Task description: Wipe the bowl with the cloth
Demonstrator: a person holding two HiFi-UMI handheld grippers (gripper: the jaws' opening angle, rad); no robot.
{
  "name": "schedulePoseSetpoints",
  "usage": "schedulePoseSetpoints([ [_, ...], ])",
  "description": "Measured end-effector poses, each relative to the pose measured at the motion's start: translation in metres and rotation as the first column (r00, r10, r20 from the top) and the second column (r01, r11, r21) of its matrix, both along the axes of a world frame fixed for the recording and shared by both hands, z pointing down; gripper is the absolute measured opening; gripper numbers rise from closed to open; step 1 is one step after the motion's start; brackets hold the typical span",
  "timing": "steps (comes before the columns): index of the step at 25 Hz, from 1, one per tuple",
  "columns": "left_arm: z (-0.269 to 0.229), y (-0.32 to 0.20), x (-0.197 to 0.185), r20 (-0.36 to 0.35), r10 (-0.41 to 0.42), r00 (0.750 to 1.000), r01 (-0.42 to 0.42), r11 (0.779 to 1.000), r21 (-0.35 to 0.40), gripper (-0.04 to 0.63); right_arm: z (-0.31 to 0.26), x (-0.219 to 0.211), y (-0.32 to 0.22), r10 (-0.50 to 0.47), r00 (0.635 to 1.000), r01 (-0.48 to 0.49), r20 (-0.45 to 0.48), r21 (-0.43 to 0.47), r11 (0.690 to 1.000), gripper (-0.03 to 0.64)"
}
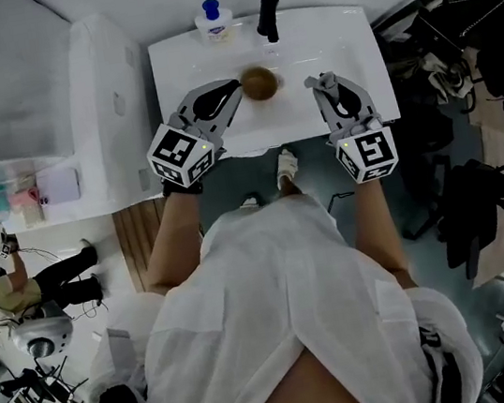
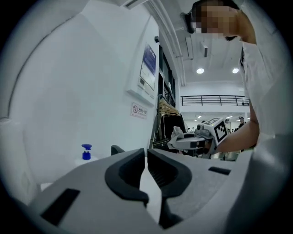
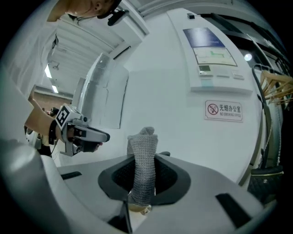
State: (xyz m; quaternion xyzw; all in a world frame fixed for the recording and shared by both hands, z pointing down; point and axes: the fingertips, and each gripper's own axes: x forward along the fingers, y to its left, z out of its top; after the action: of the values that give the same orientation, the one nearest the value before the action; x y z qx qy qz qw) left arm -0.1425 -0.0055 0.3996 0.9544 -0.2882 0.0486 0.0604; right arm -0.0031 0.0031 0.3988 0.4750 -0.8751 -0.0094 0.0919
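While left tongs (image 2: 146, 160) sit closed, right tongs (image 3: 143, 167) pinch upright grey cloth (image 3: 143, 144).

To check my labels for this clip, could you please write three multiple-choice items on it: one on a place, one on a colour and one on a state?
1. Where is the bowl?
A. On the floor.
B. In the white basin, by the tip of the left tongs.
C. On a shelf.

2. What colour is the cap of the bottle?
A. Red.
B. Blue.
C. Green.

3. How are the right tongs?
A. Open and empty.
B. Shut on the bowl.
C. Shut on the cloth.

Answers:
1 B: the head view shows the brown bowl in the basin, next to the left tongs.
2 B: the cap shows blue in both the head view and the left gripper view.
3 C: the right gripper view shows the grey cloth standing up, clamped between them.
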Motion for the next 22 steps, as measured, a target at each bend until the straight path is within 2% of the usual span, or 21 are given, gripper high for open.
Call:
schedulePoseSetpoints([
  [5,0.035,-0.046,0.01,0.064,-0.041,0.997,0.044,0.998,-0.055,0.031,0.039,0.001,-0.052,-0.083,0.995,0.079,-0.055,-0.072,0.994,0.084],
  [10,0.081,-0.08,0.017,0.164,-0.076,0.984,0.097,0.987,-0.125,0.086,0.071,0.003,-0.087,-0.166,0.981,0.152,-0.1,-0.132,0.98,0.091],
  [18,0.161,-0.111,0.029,0.312,-0.09,0.946,0.176,0.949,-0.262,0.123,0.11,0.01,-0.115,-0.277,0.953,0.249,-0.126,-0.201,0.947,0.095],
  [22,0.197,-0.122,0.031,0.413,-0.076,0.908,0.214,0.93,-0.299,0.143,0.118,0.016,-0.124,-0.318,0.94,0.289,-0.121,-0.208,0.934,0.097],
])
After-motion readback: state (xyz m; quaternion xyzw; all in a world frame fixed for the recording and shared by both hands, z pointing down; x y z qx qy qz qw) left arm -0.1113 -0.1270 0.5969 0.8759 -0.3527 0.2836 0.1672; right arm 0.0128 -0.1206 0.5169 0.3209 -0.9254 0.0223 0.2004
